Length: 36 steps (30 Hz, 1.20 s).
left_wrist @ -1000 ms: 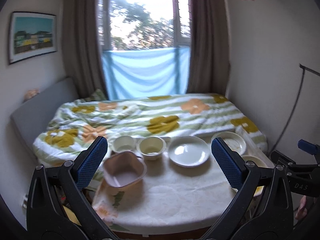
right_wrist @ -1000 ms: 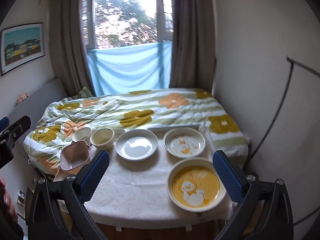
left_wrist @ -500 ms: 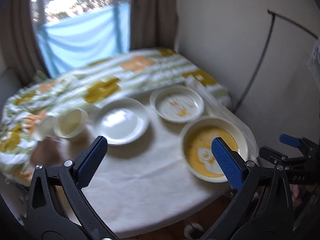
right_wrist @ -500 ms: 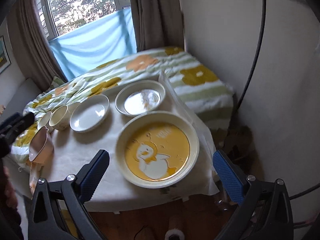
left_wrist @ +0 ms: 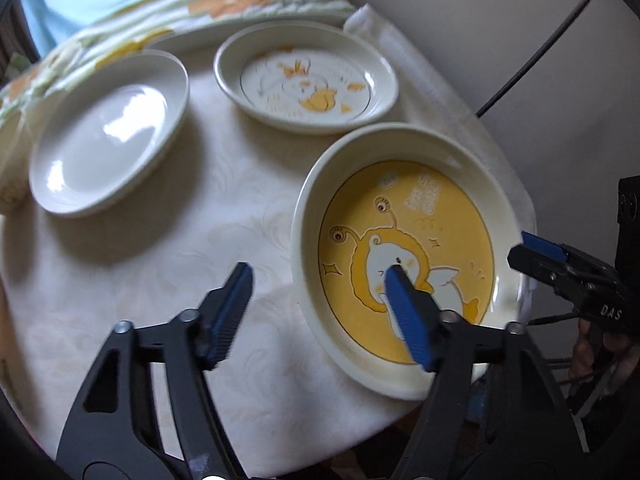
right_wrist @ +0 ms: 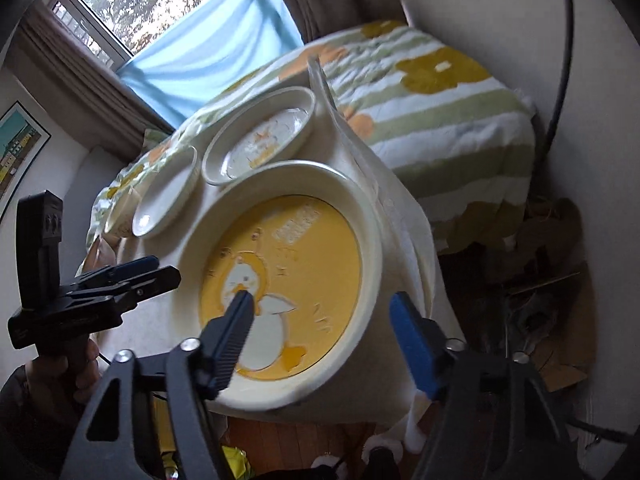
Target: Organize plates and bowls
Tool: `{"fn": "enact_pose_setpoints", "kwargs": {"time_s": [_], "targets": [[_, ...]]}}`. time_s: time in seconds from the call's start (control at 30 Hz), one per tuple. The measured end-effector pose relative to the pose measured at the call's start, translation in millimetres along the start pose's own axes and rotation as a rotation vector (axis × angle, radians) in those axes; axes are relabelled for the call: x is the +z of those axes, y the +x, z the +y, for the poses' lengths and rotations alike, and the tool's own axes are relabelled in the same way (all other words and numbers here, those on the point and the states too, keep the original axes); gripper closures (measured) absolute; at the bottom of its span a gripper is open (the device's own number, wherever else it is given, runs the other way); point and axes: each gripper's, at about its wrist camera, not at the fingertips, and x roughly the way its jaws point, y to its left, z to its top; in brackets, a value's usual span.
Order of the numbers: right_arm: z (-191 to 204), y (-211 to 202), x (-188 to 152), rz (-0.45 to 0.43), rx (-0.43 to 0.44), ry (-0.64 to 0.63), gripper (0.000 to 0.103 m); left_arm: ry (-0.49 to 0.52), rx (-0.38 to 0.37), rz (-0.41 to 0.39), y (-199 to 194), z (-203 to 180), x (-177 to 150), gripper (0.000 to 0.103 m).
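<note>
Approaching yellow duck plate (left_wrist: pixel 404 264): left gripper (left_wrist: pixel 320 292) and right gripper (right_wrist: pixel 320 312), jaws just closing yet unclamped, straddle opposite rims; next, pinching both rims to lift.

Large cream plate with yellow duck centre (left_wrist: pixel 408 248) lies flat at lower right; smaller duck-printed plate (left_wrist: pixel 306 80) top centre; plain white plate (left_wrist: pixel 108 132) left.

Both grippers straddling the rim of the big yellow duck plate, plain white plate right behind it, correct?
Not quite. Directly behind the yellow duck plate is the smaller duck-print plate; the plain white plate sits off to its left, as the left wrist view shows. The rest holds.
</note>
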Motion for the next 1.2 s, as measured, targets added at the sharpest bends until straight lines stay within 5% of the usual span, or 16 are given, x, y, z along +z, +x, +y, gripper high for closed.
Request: {"fn": "enact_pose_setpoints", "kwargs": {"time_s": [0.17, 0.3, 0.87, 1.2], "targets": [[-11.5, 13.6, 9.1, 0.032, 0.023, -0.008, 0.071, -0.016, -0.018, 0.045, 17.5, 2.1, 2.6, 0.077], [-17.7, 19.4, 15.1, 0.053, 0.007, -0.027, 0.083, -0.032, -0.017, 0.063, 23.8, 5.3, 4.6, 0.085], [-9.3, 20.1, 22.7, 0.096, -0.010, -0.104, 0.087, -0.047, 0.025, 0.041, 11.1, 0.9, 1.2, 0.086], [54.4, 9.3, 44.2, 0.096, 0.039, -0.250, 0.087, -0.171, 0.051, -0.067, -58.9, 43.0, -18.9, 0.086]]}}
